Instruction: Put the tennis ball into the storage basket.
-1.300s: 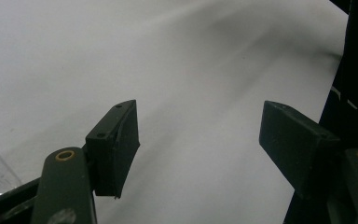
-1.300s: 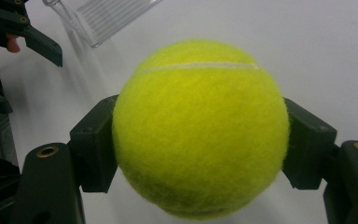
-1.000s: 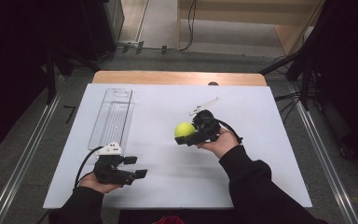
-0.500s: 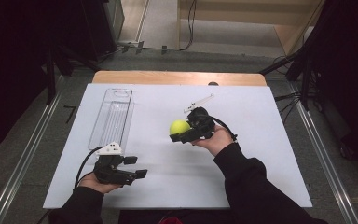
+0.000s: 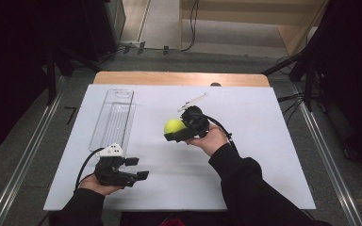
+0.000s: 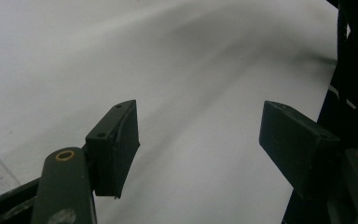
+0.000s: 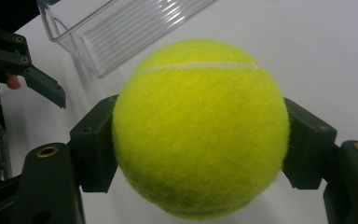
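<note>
Ball first: we pinch the yellow tennis ball in our right gripper, one jaw on each side. It hangs above the white table, just right of the clear tray. Our left gripper sits near the tray's close end, jaws spread wide, holding nothing.

White table top, matte, looks like a sheet over a wooden board; bare wood strip shows along far edge. Clear plastic tray lies flat on it, far-left part, long side running away from the person, ribbed floor, seems empty. Small white stick-like item lies near far middle, tilted; too small to identify, maybe a pen. Small dark spot at far edge, unclear. Surface plain white in left gripper view.
</note>
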Tool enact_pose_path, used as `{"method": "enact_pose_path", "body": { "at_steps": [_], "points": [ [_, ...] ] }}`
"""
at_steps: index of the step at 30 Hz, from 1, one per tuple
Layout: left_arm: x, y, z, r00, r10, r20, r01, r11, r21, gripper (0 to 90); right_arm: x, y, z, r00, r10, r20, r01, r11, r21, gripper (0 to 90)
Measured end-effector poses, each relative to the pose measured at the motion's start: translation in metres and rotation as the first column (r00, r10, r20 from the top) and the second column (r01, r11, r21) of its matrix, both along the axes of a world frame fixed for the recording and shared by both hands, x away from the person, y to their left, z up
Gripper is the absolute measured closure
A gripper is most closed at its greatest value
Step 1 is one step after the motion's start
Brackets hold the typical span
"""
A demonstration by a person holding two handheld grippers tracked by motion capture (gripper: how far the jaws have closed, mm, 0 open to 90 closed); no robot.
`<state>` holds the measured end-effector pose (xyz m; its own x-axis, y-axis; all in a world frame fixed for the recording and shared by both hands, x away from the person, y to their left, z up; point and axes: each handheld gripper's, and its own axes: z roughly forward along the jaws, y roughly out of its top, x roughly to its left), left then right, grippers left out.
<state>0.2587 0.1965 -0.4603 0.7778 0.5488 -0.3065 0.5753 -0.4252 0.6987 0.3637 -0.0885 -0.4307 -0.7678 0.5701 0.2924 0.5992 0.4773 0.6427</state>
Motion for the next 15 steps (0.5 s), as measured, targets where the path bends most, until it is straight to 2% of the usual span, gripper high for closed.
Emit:
{"method": "enact_pose_path", "body": {
  "at_steps": [15],
  "points": [
    [0.0, 0.0, 0.0, 1.0, -0.001, 0.004, 0.001, 1.0, 0.003, 29.1, 0.007, 0.019, 0.003, 0.9999, 0.014, 0.003, -0.014, 1.0, -0.004, 24.0]
  ]
}}
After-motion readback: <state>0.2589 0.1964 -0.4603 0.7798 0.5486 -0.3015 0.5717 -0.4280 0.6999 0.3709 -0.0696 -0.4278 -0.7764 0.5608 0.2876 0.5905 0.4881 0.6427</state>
